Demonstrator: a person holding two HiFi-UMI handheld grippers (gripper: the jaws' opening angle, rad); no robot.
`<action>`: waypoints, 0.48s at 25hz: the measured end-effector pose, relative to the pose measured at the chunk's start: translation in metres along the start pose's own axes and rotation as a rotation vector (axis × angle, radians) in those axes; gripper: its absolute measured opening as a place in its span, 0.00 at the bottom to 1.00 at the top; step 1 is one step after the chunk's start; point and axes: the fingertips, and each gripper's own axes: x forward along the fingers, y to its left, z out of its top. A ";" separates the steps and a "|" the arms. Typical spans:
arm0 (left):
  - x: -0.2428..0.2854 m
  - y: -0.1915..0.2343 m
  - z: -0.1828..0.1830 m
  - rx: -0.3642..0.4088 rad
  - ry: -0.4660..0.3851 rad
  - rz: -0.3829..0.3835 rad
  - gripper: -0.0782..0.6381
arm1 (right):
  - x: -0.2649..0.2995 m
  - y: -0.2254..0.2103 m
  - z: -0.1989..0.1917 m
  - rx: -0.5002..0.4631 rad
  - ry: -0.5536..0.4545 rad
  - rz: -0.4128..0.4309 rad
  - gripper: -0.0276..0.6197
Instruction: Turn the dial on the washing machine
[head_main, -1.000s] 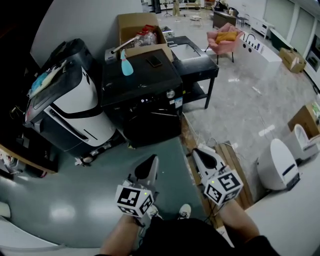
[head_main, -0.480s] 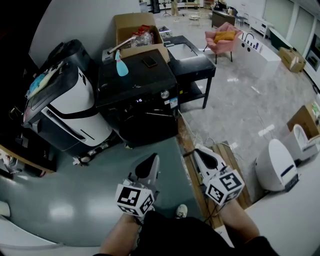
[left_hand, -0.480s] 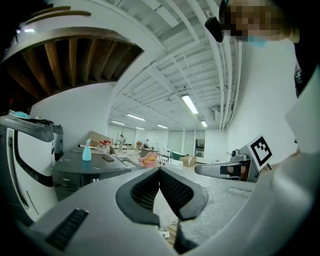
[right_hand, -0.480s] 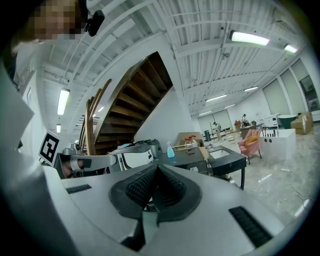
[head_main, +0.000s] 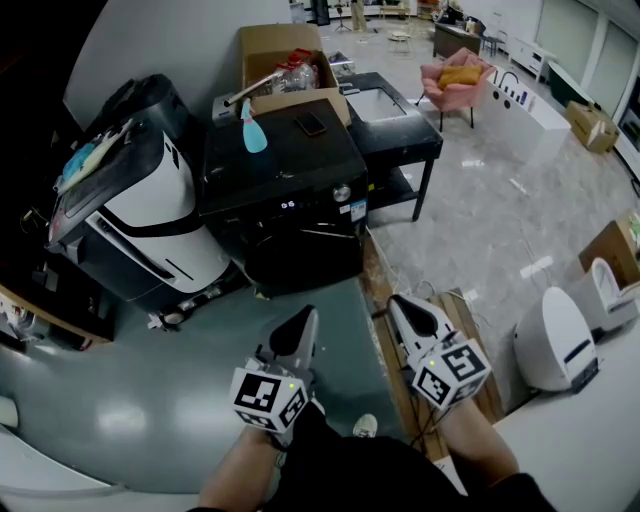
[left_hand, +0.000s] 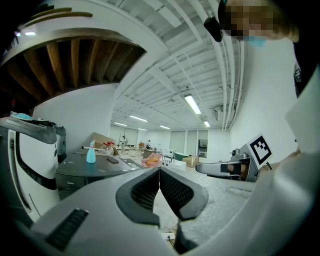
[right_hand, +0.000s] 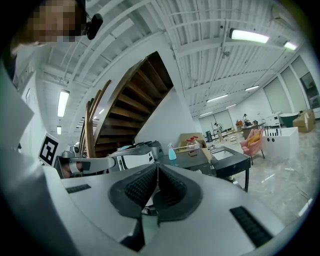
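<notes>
One black washing machine (head_main: 285, 190) stands far across the floor, well apart from the left gripper (head_main: 306, 320), clenched empty, and the right gripper (head_main: 397, 302), its empty jaws just opening. Approach looks the step in hand; next, carry a gripper to the small dial (head_main: 342, 192) on its front right.

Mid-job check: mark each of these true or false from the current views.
1. The left gripper touches the round silver dial on the black washing machine. False: it hangs well short of the machine, with its jaws shut and empty.
2. A light-blue spray bottle stands on the machine's top. True.
3. The brown cardboard box sits on the floor in front of the machine. False: it is at the machine's far side.
4. A pink armchair stands across the room. True.
</notes>
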 end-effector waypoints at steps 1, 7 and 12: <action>0.003 0.007 -0.001 -0.003 0.001 0.000 0.12 | 0.007 0.000 -0.001 0.002 0.003 0.000 0.06; 0.026 0.061 0.000 -0.026 -0.002 -0.008 0.12 | 0.060 -0.005 -0.002 0.006 0.006 -0.025 0.10; 0.049 0.115 -0.003 -0.020 0.012 -0.019 0.12 | 0.116 -0.010 -0.005 0.019 0.002 -0.054 0.18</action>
